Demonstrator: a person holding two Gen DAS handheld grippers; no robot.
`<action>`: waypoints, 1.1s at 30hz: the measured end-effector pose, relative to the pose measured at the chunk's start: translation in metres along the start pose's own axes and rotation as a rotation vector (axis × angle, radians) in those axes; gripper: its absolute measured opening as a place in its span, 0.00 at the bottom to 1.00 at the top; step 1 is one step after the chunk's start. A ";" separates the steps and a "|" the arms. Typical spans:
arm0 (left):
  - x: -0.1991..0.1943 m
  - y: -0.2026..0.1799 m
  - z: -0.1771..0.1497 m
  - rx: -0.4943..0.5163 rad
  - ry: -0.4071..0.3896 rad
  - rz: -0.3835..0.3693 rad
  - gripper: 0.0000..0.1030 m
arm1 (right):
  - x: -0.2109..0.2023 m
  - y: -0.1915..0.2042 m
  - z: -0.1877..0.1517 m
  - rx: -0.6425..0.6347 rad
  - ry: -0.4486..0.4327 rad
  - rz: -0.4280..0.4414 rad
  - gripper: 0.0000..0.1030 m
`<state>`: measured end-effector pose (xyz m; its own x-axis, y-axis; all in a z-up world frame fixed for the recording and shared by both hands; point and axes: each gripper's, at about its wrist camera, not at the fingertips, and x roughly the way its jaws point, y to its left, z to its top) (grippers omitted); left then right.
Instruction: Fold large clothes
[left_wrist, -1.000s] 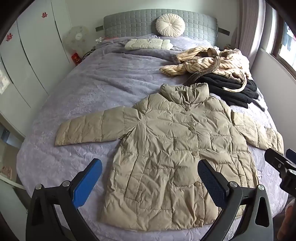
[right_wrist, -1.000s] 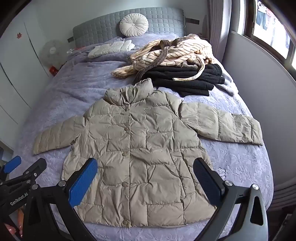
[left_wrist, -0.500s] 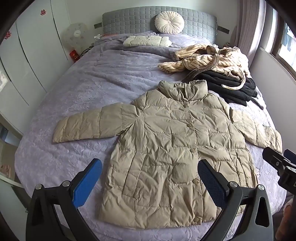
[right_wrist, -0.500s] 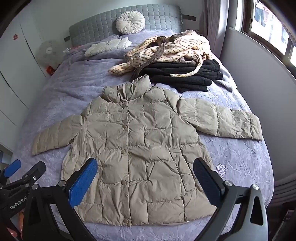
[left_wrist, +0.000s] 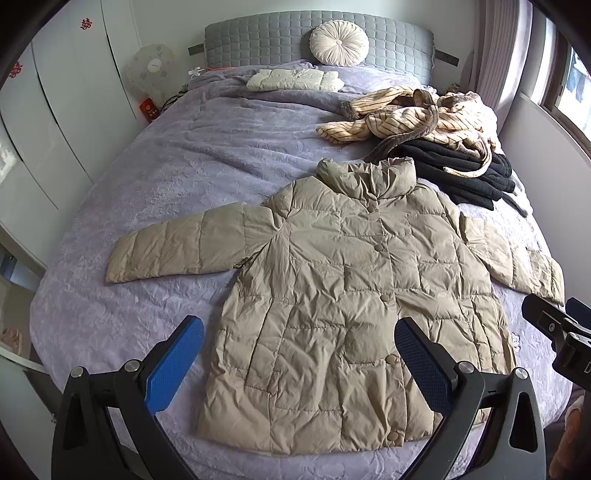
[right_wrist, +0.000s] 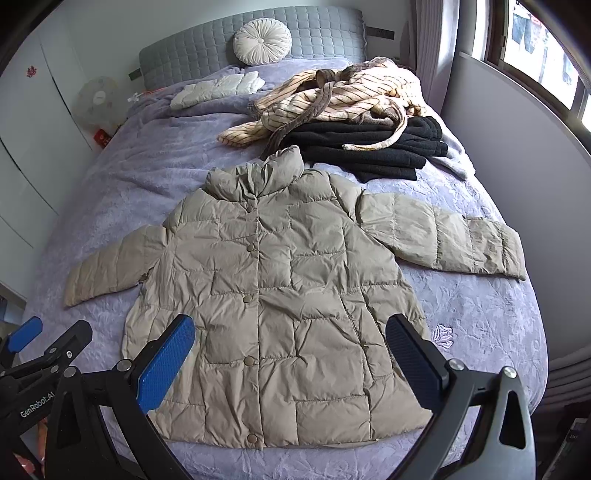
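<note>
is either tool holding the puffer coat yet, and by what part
Nothing is held. The left tool and right tool are both open above the beige puffer coat, which lies flat on the bed, untouched.

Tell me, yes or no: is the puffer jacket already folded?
No, the puffer jacket lies flat on the bed with both sleeves spread outward.

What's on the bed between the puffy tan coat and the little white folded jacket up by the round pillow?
Nothing: only bare purple bedspread lies between the tan quilted coat and the white folded jacket, clearest in the left wrist view. The striped robe sits off to the side.
</note>
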<state>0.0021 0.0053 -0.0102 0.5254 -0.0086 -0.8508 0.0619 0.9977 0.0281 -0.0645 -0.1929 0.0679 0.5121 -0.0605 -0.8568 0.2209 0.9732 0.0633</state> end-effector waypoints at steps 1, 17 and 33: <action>0.000 0.000 0.001 0.001 0.001 0.000 1.00 | 0.001 0.000 -0.001 -0.001 0.000 0.000 1.00; 0.000 0.000 0.000 0.003 0.004 0.000 1.00 | 0.003 0.003 -0.001 0.001 0.005 0.000 1.00; 0.000 0.000 0.000 0.003 0.007 -0.001 1.00 | 0.004 0.002 -0.001 0.002 0.009 0.002 1.00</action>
<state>0.0024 0.0058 -0.0105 0.5191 -0.0092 -0.8547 0.0648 0.9975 0.0286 -0.0631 -0.1908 0.0643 0.5047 -0.0568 -0.8614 0.2216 0.9729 0.0657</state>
